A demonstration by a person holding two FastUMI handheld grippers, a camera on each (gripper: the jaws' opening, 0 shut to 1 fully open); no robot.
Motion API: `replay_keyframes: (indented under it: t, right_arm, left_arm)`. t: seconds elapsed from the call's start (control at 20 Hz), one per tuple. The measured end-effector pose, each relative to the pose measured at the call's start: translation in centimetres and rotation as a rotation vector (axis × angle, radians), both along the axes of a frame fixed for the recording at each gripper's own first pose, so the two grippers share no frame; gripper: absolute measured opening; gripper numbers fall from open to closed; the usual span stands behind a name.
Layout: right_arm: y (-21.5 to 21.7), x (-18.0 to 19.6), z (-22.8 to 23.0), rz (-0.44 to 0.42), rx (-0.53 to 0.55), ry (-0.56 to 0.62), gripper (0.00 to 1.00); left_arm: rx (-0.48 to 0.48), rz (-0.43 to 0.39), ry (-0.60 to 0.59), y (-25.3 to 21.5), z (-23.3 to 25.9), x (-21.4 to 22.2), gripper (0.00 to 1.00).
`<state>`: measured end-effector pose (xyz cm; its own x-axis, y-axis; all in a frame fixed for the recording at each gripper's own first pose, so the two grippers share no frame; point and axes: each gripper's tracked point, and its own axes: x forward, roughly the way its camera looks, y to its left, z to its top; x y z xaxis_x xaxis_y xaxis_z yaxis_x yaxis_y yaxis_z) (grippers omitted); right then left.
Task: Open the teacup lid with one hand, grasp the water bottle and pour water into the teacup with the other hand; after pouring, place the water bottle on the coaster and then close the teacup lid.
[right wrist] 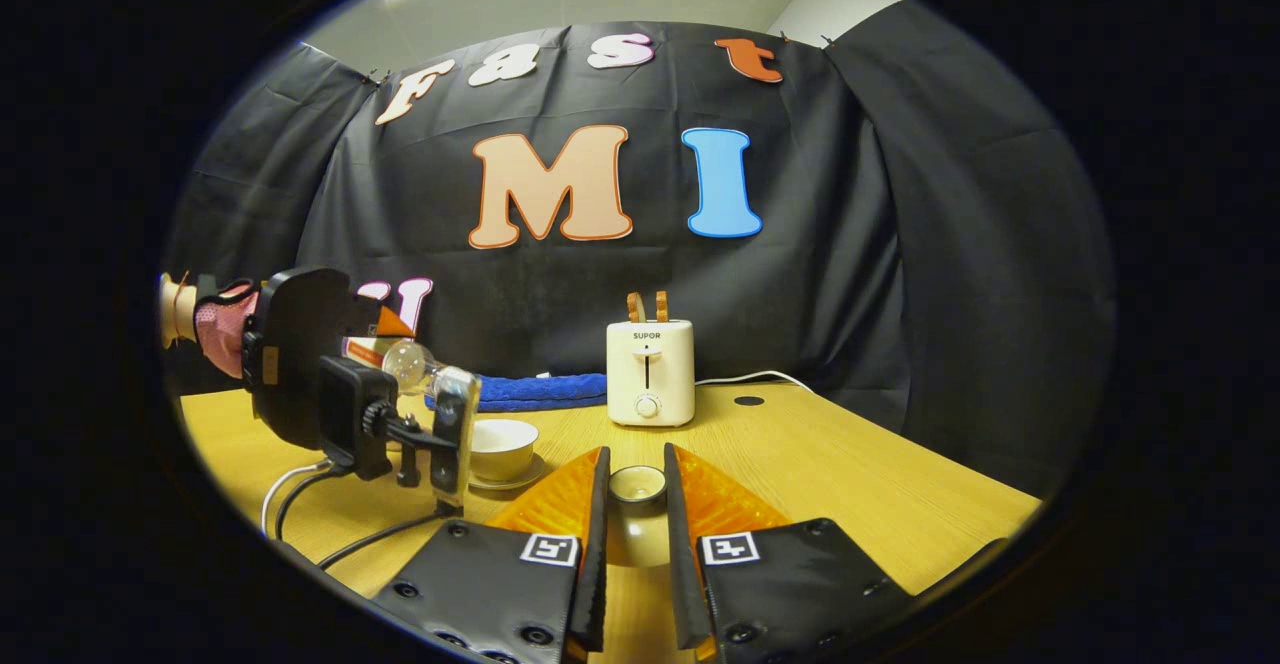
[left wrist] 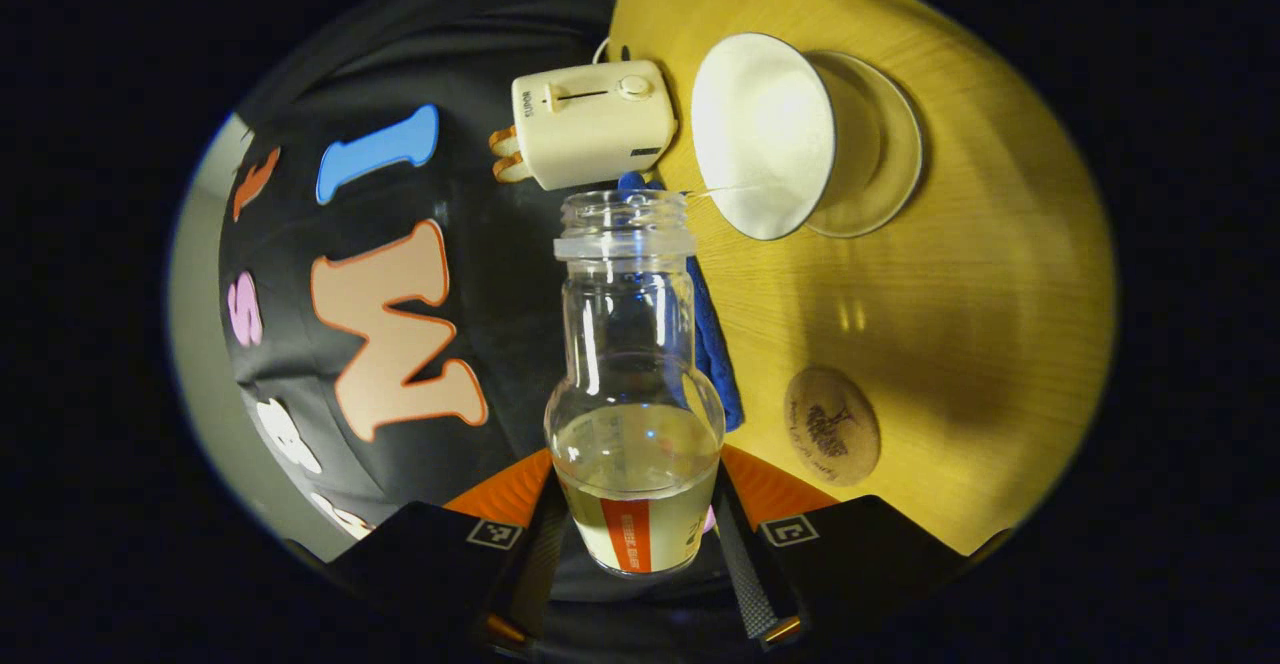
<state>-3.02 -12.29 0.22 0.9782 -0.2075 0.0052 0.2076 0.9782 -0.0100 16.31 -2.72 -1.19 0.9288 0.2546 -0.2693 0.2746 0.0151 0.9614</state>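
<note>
My left gripper (left wrist: 635, 529) is shut on the lower body of a clear uncapped water bottle (left wrist: 632, 344) that holds some water. The bottle is tipped over, its mouth close to the rim of the white teacup (left wrist: 762, 134), which stands open on its saucer (left wrist: 890, 159). A thin pale line runs from the mouth toward the cup. In the right gripper view the left gripper (right wrist: 390, 344) holds the tipped bottle (right wrist: 412, 364) above and left of the teacup (right wrist: 503, 447). My right gripper (right wrist: 637, 509) is shut on the teacup lid (right wrist: 637, 485), knob up, above the table. A round cork coaster (left wrist: 832, 425) lies bare on the table.
A cream toaster (right wrist: 650, 372) (left wrist: 590, 124) stands at the back of the wooden table (right wrist: 850, 484), with a blue cloth (right wrist: 540, 391) (left wrist: 712, 344) beside it. Cables (right wrist: 300, 504) trail from the left gripper across the table's left side.
</note>
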Motion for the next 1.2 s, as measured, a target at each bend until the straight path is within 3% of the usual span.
replay_keyframes:
  t: [0.2,0.5,0.75,1.0,1.2]
  right_arm:
    - [0.0,0.0,0.1,0.0,0.0,0.0,0.31]
    - [0.0,0.0,0.1,0.0,-0.001,0.0,0.3]
    - [-0.2,0.0,0.1,-0.007,-0.002,-0.001,0.3]
    - [-0.2,0.0,0.1,-0.011,-0.002,0.0,0.3]
    - [-0.4,0.0,0.1,-0.021,-0.004,-0.001,0.3]
  left_arm:
    - [-0.334,0.035,-0.01,-1.3,-2.2,-0.2,0.71]
    - [-0.921,0.111,-0.213,-0.5,0.2,-0.3,0.7]
    - [-1.288,0.175,-0.294,0.6,0.0,0.6,0.7]
    - [-1.499,0.177,-0.3,1.5,-0.3,1.0,0.7]
    - [-1.515,0.205,-0.297,2.1,-1.1,1.7,0.7]
